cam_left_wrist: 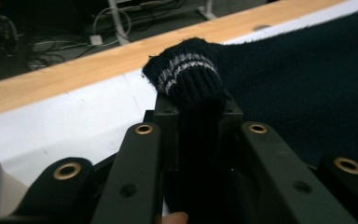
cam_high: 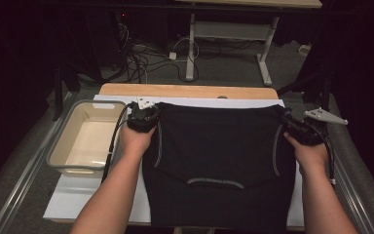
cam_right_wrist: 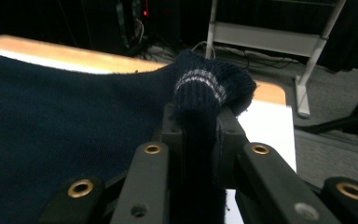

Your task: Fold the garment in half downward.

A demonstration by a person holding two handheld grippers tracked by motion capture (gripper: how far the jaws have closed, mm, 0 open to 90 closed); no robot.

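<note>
Both grippers, left and right, clench the sweater's far corners; I'd keep them level and taut while folding.

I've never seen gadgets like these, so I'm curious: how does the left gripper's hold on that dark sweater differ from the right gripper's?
The left gripper pinches the sweater at its far left corner, next to the beige bin; the right gripper pinches the far right corner, near the table's edge. The right gripper's grey plate juts out sideways; the left's sits over the hand. Both are shut on a grey-striped knit hem.
</note>
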